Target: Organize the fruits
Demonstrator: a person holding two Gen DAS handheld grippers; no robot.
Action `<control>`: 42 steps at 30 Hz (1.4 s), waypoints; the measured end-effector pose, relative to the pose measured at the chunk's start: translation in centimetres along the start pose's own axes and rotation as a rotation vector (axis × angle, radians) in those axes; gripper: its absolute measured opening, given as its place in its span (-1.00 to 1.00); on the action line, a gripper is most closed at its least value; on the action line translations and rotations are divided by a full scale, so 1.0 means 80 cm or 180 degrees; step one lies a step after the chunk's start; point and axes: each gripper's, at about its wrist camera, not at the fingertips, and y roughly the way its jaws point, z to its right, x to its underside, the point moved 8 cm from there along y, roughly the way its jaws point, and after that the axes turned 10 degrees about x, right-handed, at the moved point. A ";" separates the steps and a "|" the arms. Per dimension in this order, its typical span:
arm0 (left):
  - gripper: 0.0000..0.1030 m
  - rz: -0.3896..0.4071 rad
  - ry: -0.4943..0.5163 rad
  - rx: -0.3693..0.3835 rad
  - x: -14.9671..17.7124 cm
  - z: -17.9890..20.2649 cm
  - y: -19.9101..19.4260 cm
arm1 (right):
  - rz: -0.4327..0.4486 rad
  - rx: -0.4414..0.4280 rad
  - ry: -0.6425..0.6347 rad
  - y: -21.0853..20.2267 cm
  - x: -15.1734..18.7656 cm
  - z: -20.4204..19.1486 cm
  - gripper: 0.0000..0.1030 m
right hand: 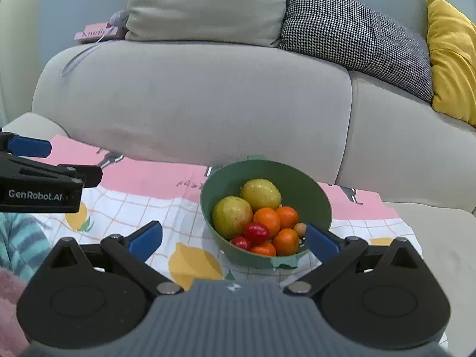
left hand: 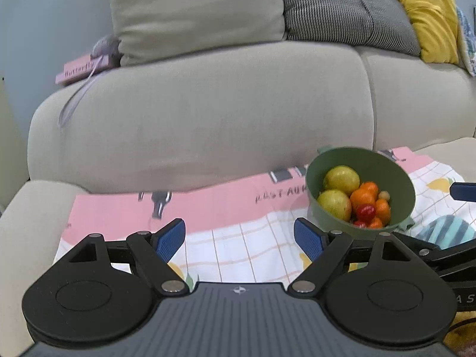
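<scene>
A green bowl [right hand: 315,196] stands on a patterned cloth [right hand: 154,208] on the sofa seat. It holds two yellow-green fruits [right hand: 232,215], several oranges [right hand: 266,218], small red fruits [right hand: 256,231] and a small tan one [right hand: 300,228]. My right gripper [right hand: 233,239] is open and empty, its fingers on either side of the bowl's near rim. My left gripper [left hand: 239,236] is open and empty over the cloth, left of the bowl [left hand: 398,178]. It also shows in the right wrist view [right hand: 29,145] at the far left.
The grey sofa back [right hand: 193,98] rises behind the cloth. Cushions lie on top: beige [right hand: 205,3], houndstooth [right hand: 351,32], yellow [right hand: 452,56]. A pink book [right hand: 95,32] lies at the back left. A striped teal item [right hand: 20,244] lies at the left.
</scene>
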 end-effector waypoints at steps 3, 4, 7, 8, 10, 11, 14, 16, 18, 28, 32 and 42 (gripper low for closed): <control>0.88 -0.0083 0.0021 -0.0052 0.009 0.001 0.003 | -0.0006 0.0009 -0.0042 0.001 0.006 -0.002 0.92; 0.88 -0.0106 0.0035 -0.0071 0.012 0.002 0.003 | -0.0007 0.0019 -0.0055 0.002 0.008 -0.003 0.92; 0.88 -0.0153 0.0082 -0.0095 0.019 0.004 0.003 | -0.0042 0.0013 -0.0082 0.005 0.013 -0.006 0.92; 0.88 -0.0161 0.0089 -0.0101 0.020 0.004 0.003 | -0.0049 0.0004 -0.0084 0.006 0.015 -0.006 0.92; 0.88 -0.0179 0.0091 -0.0108 0.022 0.003 0.003 | -0.0059 -0.0006 -0.0084 0.006 0.017 -0.006 0.92; 0.88 -0.0189 0.0090 -0.0111 0.022 0.002 0.004 | -0.0062 -0.0009 -0.0079 0.006 0.018 -0.007 0.92; 0.88 -0.0199 0.0100 -0.0114 0.023 0.003 0.003 | -0.0079 -0.0011 -0.0055 0.007 0.020 -0.005 0.92; 0.88 -0.0203 0.0114 -0.0112 0.023 0.003 0.003 | -0.0087 -0.0012 -0.0033 0.008 0.021 -0.003 0.92; 0.88 -0.0206 0.0135 -0.0112 0.023 0.004 0.003 | -0.0097 -0.0013 -0.0006 0.008 0.022 -0.001 0.92; 0.88 -0.0230 0.0151 -0.0109 0.022 0.001 0.005 | -0.0117 -0.0057 -0.0007 0.011 0.023 -0.003 0.92; 0.88 -0.0238 0.0143 -0.0106 0.024 0.000 0.006 | -0.0130 -0.0064 -0.0020 0.013 0.024 -0.004 0.92; 0.88 -0.0249 0.0105 -0.0139 0.026 -0.004 0.007 | -0.0135 -0.0096 -0.0081 0.015 0.024 -0.008 0.92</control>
